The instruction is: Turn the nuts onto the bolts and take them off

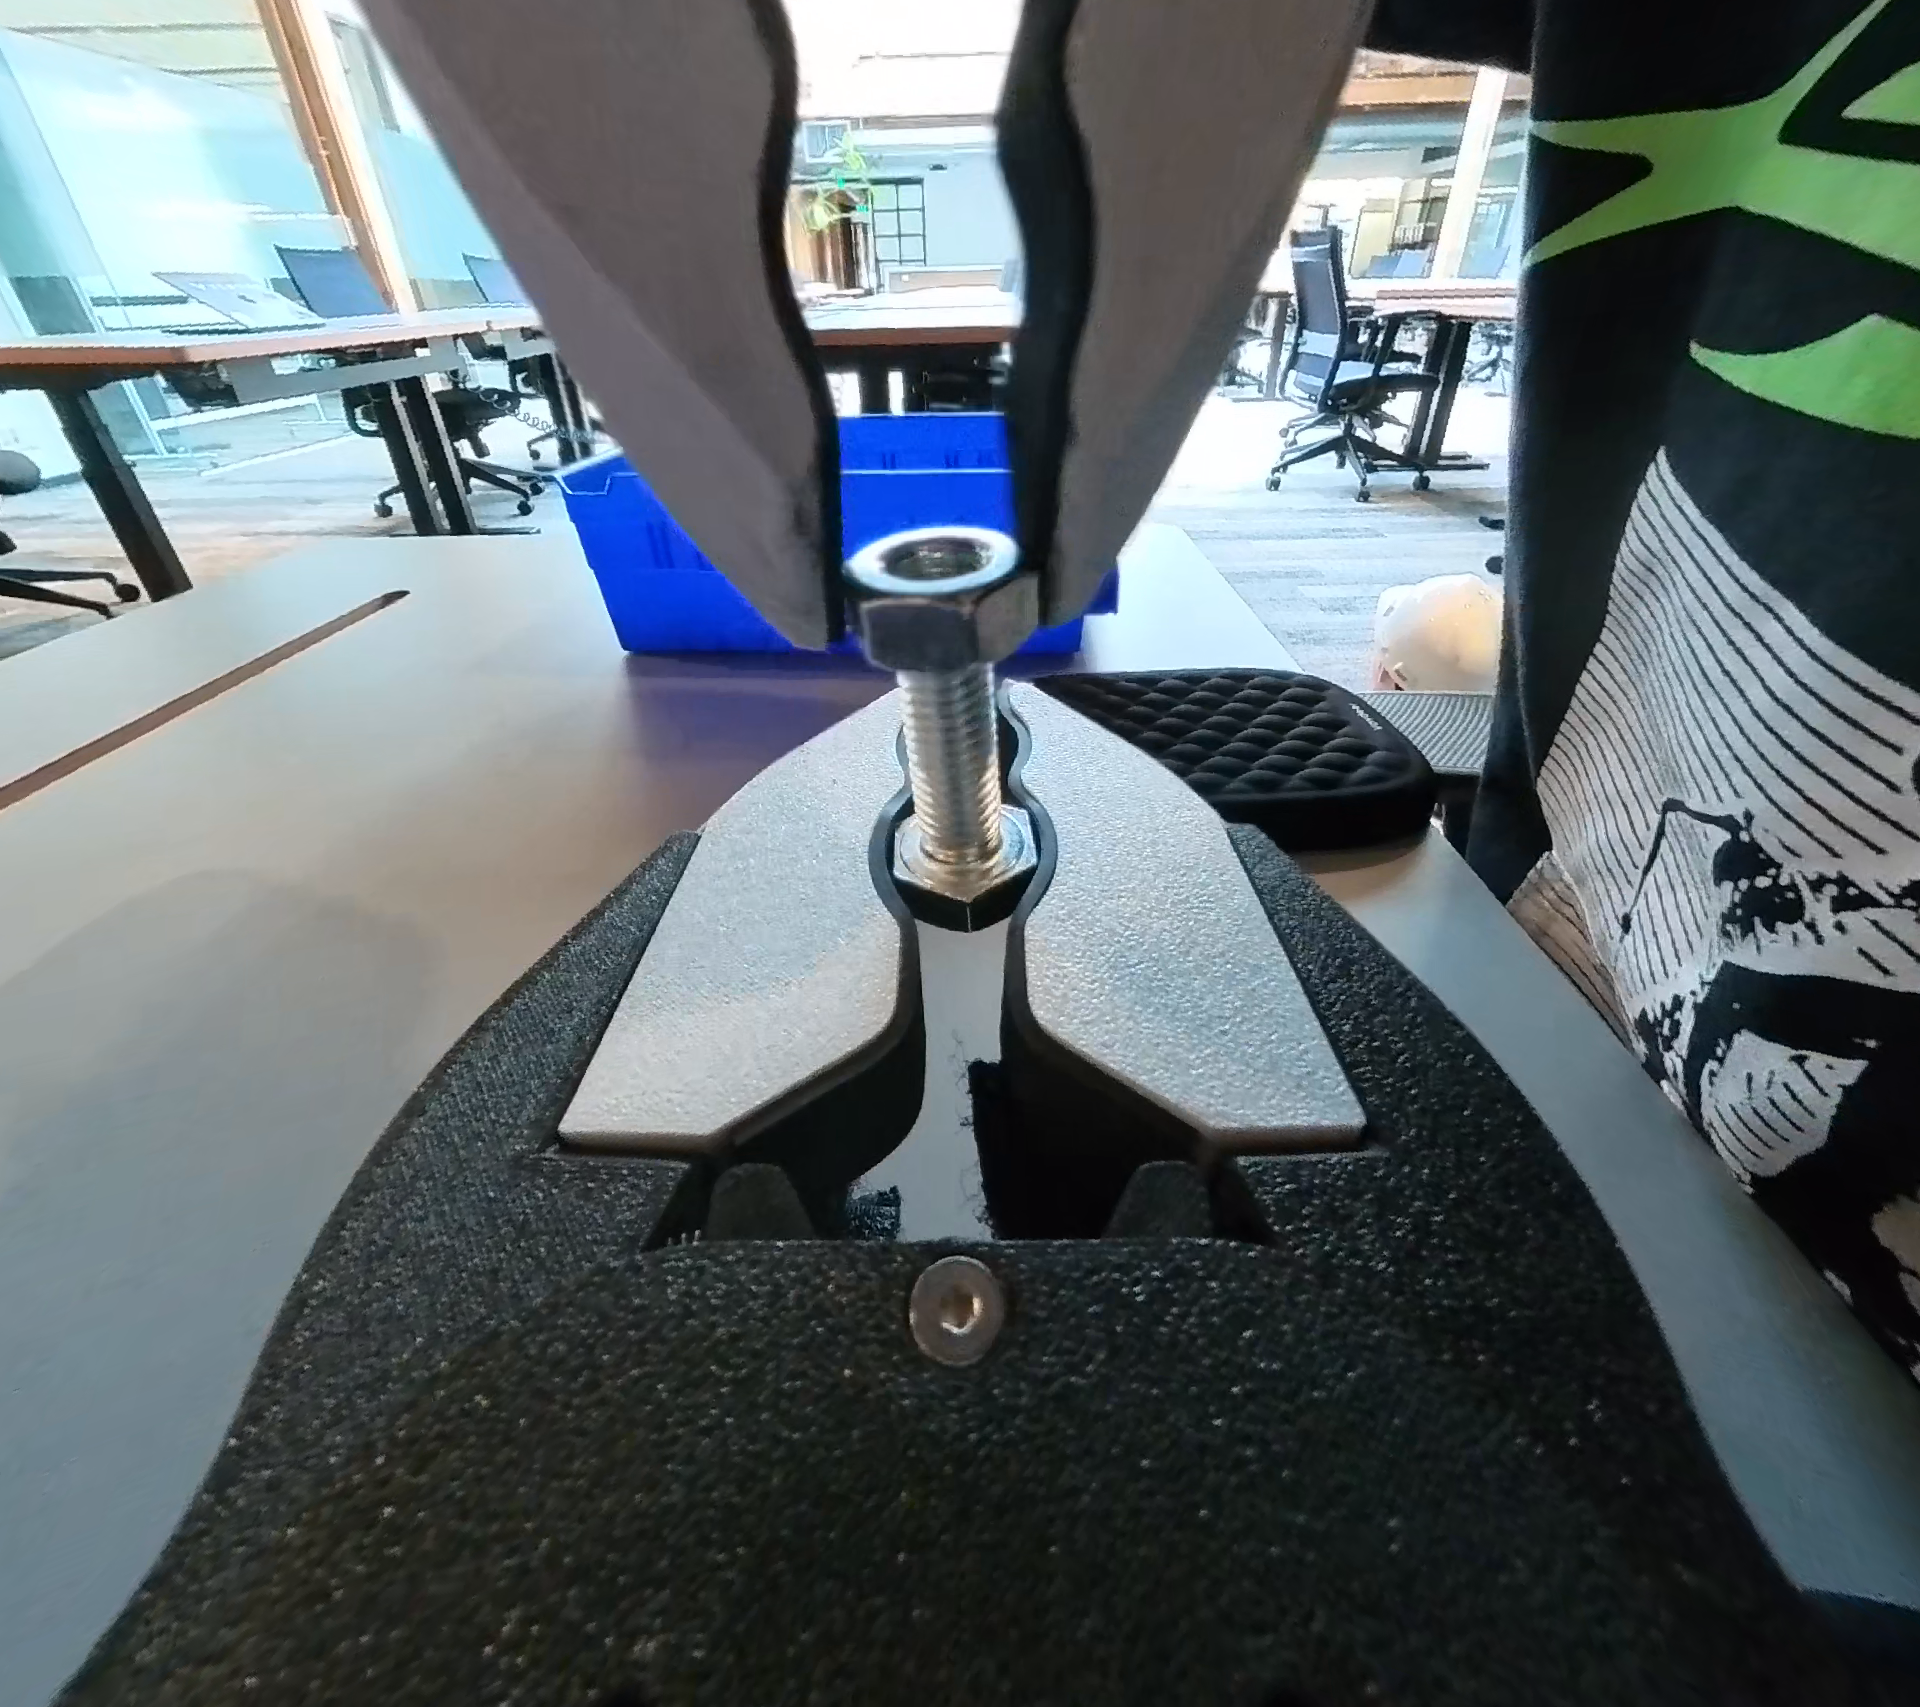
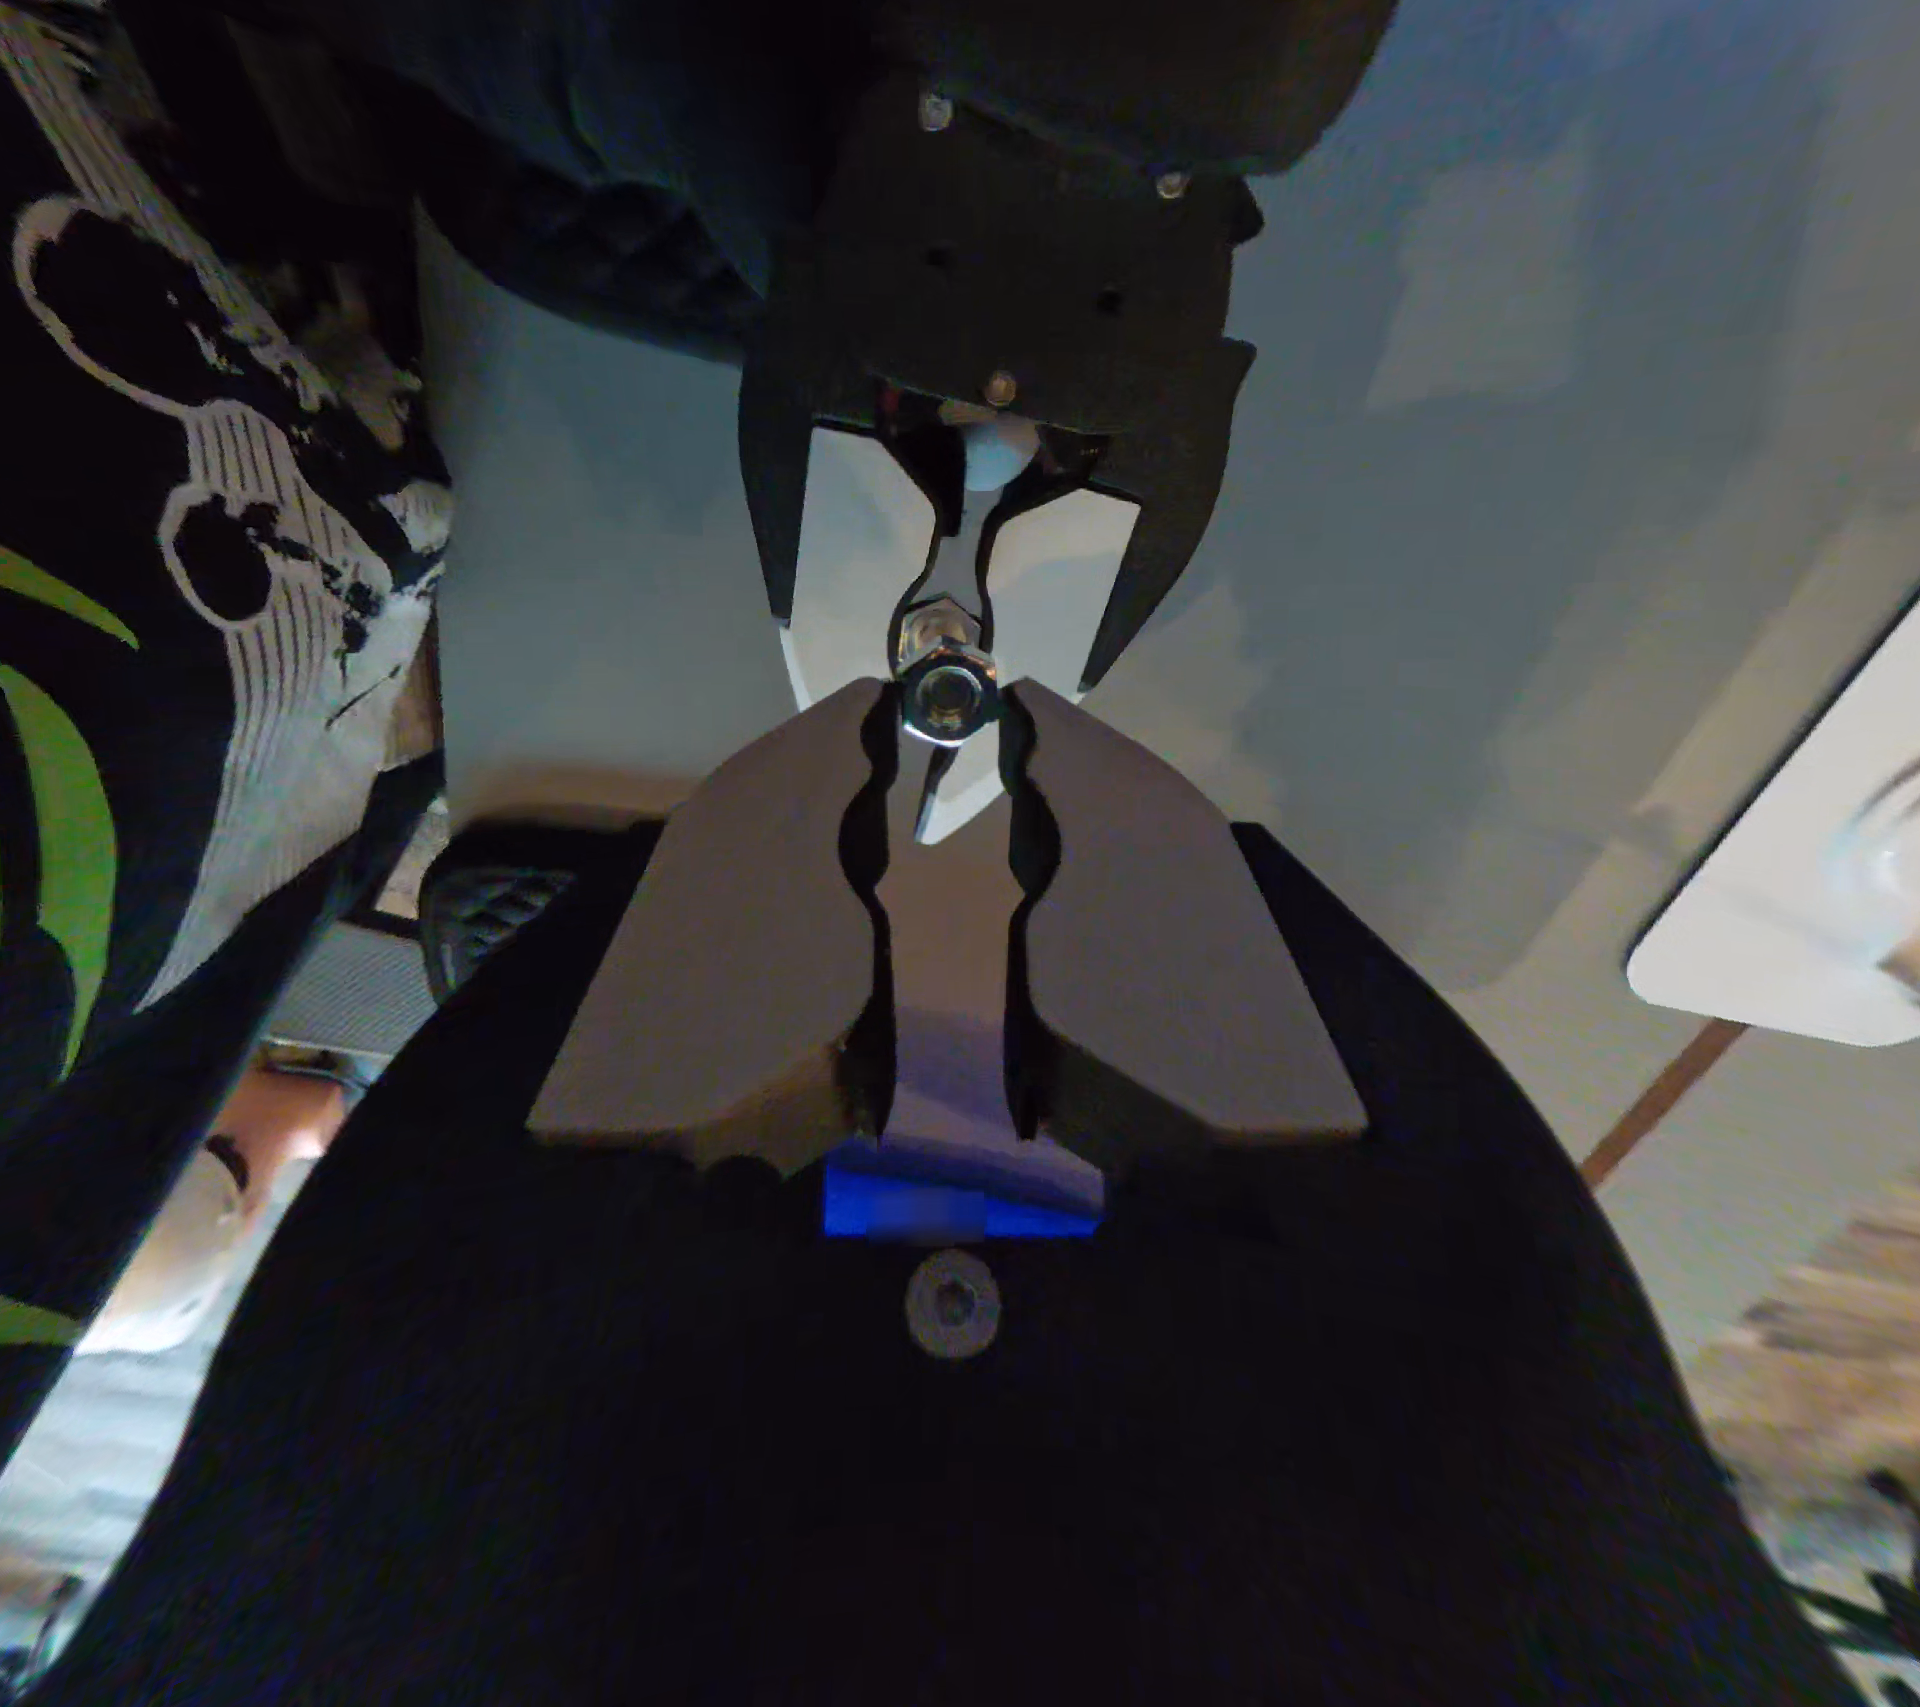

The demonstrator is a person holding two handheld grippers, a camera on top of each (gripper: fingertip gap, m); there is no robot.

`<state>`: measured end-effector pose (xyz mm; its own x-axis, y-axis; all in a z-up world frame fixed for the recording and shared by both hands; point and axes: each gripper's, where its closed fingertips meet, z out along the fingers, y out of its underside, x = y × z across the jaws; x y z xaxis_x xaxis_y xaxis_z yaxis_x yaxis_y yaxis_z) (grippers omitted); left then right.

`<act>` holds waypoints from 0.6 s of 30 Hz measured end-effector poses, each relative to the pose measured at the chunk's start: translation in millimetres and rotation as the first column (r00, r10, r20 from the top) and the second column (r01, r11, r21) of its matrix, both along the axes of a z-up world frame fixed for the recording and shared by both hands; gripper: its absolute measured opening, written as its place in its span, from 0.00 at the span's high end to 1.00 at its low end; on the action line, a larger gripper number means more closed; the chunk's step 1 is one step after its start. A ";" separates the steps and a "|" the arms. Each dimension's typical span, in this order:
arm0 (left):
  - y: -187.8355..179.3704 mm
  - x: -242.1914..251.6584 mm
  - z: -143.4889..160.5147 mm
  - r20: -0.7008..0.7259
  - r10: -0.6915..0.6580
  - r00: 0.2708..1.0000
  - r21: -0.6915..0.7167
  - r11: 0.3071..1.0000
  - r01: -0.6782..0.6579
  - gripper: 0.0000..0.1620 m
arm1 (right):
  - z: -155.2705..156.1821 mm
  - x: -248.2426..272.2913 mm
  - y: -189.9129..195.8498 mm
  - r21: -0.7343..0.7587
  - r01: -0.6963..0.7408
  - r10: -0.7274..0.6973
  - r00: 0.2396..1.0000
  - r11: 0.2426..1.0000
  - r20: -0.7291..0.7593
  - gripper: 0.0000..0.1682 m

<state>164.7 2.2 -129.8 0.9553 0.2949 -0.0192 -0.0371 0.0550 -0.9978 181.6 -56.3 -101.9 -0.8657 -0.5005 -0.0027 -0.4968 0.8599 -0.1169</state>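
A silver bolt (image 1: 951,774) stands upright above the grey table. My left gripper (image 1: 961,722) is shut on the bolt's hex head (image 1: 961,878), which sits in the notch between its fingers. A silver nut (image 1: 940,613) sits on the top end of the thread, with its hole showing empty above. My right gripper (image 1: 940,597) comes down from above and is shut on the nut. The right wrist view looks down on the nut (image 2: 945,699) between my right gripper's (image 2: 945,701) fingertips, with the bolt hidden beneath it.
A blue plastic bin (image 1: 914,462) stands on the grey table (image 1: 312,878) just behind the bolt. A black padded wrist rest (image 1: 1247,743) lies to the right. A person in a dark printed shirt (image 1: 1714,566) stands close on the right. A white tray (image 2: 1766,878) lies on the table. There is about 6 centimetres between the tips of the two grippers.
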 end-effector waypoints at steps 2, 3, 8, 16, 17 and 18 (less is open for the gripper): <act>-0.1 0.0 0.2 0.001 -0.001 1.000 0.002 1.000 0.001 0.94 | 2.8 2.7 -2.1 -0.011 -0.069 0.070 0.997 0.998 0.019 0.78; 0.4 0.4 0.0 -0.001 -0.003 1.000 -0.001 1.000 0.003 0.94 | 5.1 1.8 -3.5 -0.020 -0.160 0.161 0.987 0.987 0.003 0.75; 0.5 1.0 0.3 -0.001 -0.008 1.000 0.002 1.000 0.008 0.93 | 13.1 -3.3 0.1 0.008 -0.773 0.767 0.629 0.635 -0.124 0.75; 0.3 1.4 0.4 0.000 -0.012 1.000 0.003 1.000 0.012 0.94 | 6.7 4.1 -4.4 -0.045 -0.851 0.849 0.526 0.524 -0.053 0.90; 0.2 1.2 0.5 0.000 -0.011 1.000 0.004 1.000 0.011 0.94 | 6.8 3.7 -4.4 -0.048 -0.843 0.842 0.537 0.535 -0.049 0.91; -0.1 1.1 0.8 0.000 -0.010 1.000 0.006 1.000 0.010 0.94 | 7.1 3.4 -4.5 -0.052 -0.831 0.830 0.556 0.554 -0.045 0.91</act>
